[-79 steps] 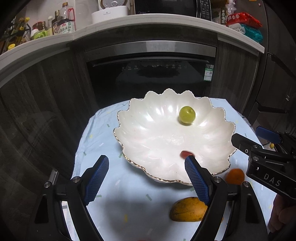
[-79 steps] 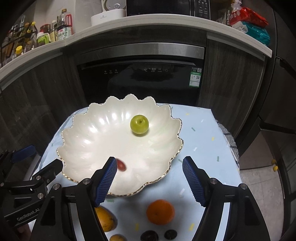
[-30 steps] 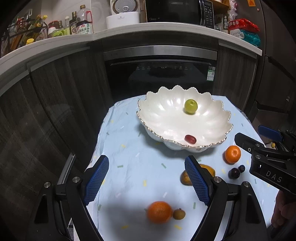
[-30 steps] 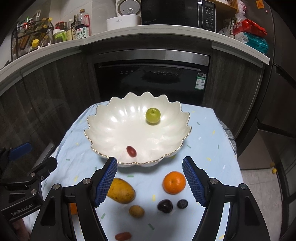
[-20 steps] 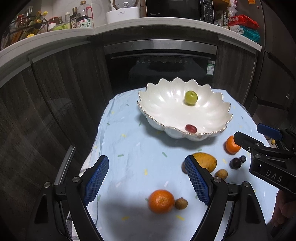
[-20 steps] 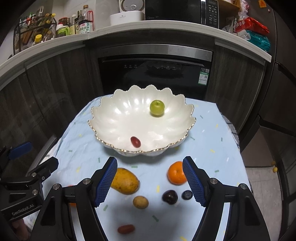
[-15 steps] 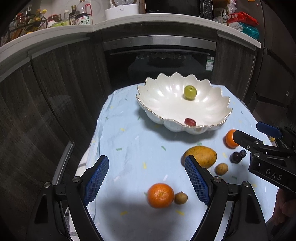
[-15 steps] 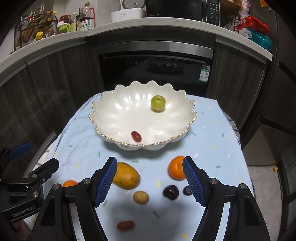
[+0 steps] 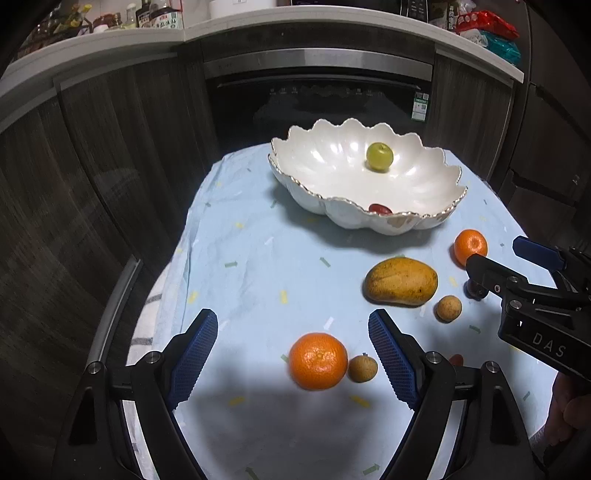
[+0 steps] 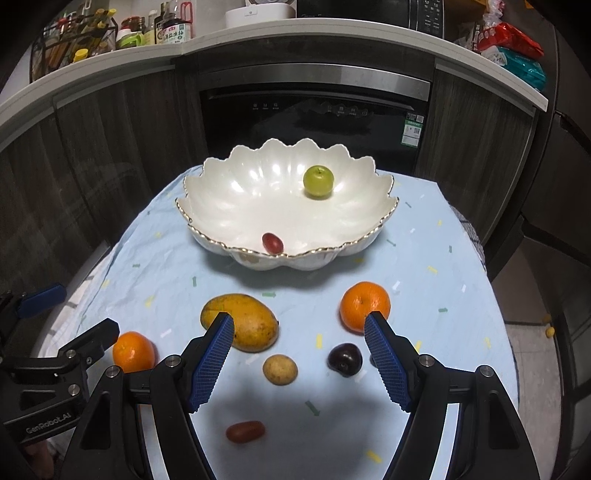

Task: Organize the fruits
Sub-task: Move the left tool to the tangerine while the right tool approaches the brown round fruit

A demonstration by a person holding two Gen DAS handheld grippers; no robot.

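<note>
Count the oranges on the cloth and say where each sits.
2. One orange lies right of the mango, before the bowl; the other orange lies left of the mango. None seems hidden.

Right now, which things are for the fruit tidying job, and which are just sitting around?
For the job: white bowl holding a green fruit and a red one; on the cloth, mango, two oranges, dark plum, small brown fruits, red tomato.

Just sitting around: bottles, snack bags, oven.
</note>
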